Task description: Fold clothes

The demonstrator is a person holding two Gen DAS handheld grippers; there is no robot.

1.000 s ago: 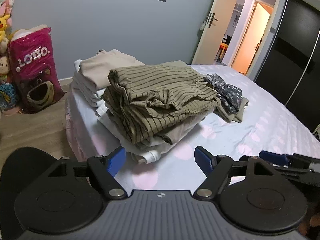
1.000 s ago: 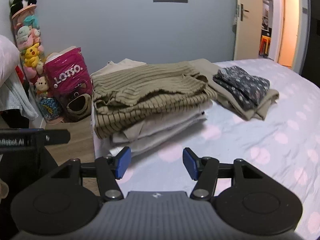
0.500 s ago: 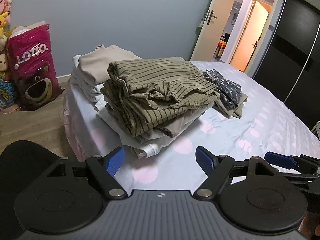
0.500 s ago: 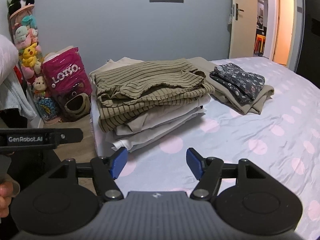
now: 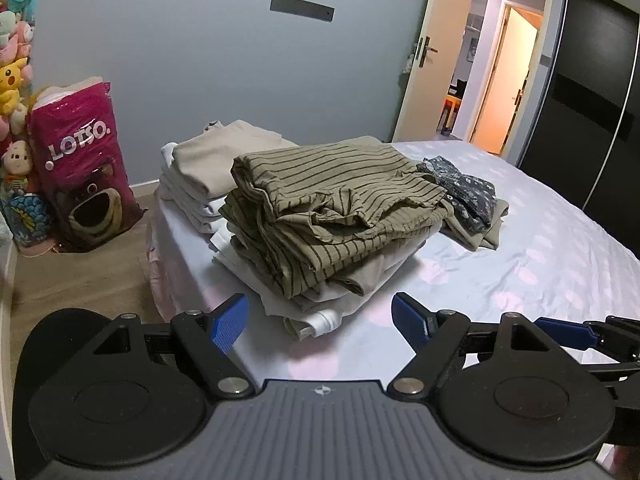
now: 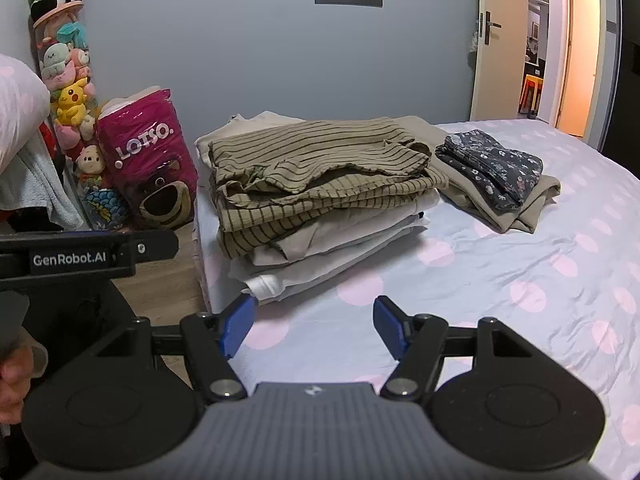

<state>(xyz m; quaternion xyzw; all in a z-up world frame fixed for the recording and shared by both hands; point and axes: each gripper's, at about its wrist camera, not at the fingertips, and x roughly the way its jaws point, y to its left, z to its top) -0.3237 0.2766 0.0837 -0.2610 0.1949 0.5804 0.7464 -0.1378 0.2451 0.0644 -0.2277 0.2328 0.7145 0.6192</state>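
A folded olive striped garment (image 5: 332, 196) (image 6: 316, 160) tops a stack of white and beige folded clothes (image 5: 320, 292) on the dotted bed sheet (image 5: 520, 264) (image 6: 520, 272). Behind it sits a second beige pile (image 5: 224, 152). To the right, a dark floral garment (image 5: 464, 188) (image 6: 492, 164) lies on a khaki one. My left gripper (image 5: 318, 308) hovers open just short of the stack's near edge, holding nothing. My right gripper (image 6: 314, 306) is open over the sheet, right of the stack's corner, also with nothing in it. Its blue fingertip (image 5: 560, 330) shows in the left wrist view.
A pink Lotso bag (image 5: 80, 172) (image 6: 148, 160) and a column of plush toys (image 6: 68, 80) stand on the wooden floor left of the bed. An open door (image 5: 508, 80) and a dark wardrobe (image 5: 592, 100) are at the back right. A hand (image 6: 12, 376) grips the left gripper's body (image 6: 80, 256).
The right gripper has drawn back a little from the stack and its jaws stand slightly wider. The left gripper has tilted slightly and kept its place.
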